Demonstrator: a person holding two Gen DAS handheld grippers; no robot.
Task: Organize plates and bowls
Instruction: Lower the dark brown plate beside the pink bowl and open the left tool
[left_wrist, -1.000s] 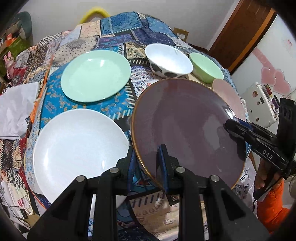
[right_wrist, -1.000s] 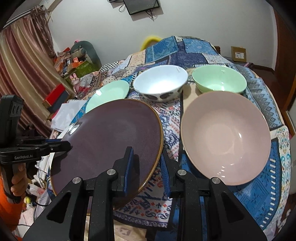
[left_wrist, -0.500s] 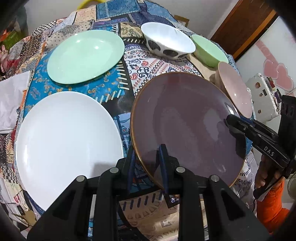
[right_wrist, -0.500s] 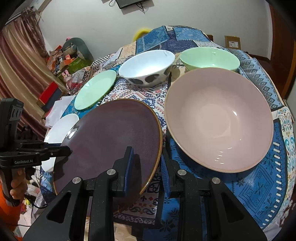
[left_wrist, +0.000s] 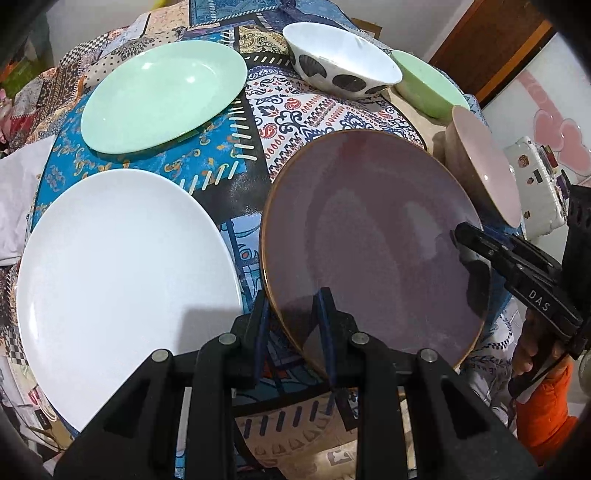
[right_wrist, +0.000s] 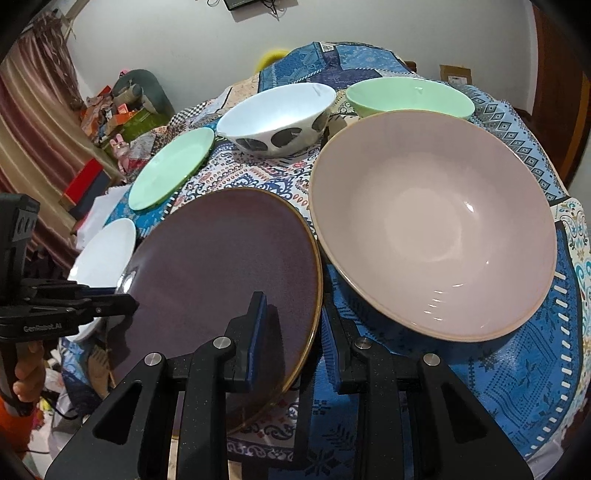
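A dark purple plate (left_wrist: 373, 236) with a gold rim is held between both grippers above the patchwork tablecloth. My left gripper (left_wrist: 293, 314) is shut on its near edge. My right gripper (right_wrist: 291, 325) is shut on the opposite edge of the same plate (right_wrist: 221, 266). The right gripper also shows at the plate's right edge in the left wrist view (left_wrist: 461, 236). A large white plate (left_wrist: 118, 284) lies left of it, and a mint green plate (left_wrist: 162, 96) lies beyond. A pink bowl (right_wrist: 432, 225), a white spotted bowl (right_wrist: 277, 118) and a green bowl (right_wrist: 410, 96) stand on the right.
The round table's patchwork cloth (right_wrist: 517, 369) drops off at the near edge. White cloth (left_wrist: 18, 192) lies at the left edge. A cluttered pile of boxes (right_wrist: 122, 114) and a curtain (right_wrist: 33, 140) stand beyond the table's left side. A white appliance (left_wrist: 535, 177) stands to the right.
Both grippers have come lower and closer to the table with the purple plate held between them. The plates and bowls on the table have not moved.
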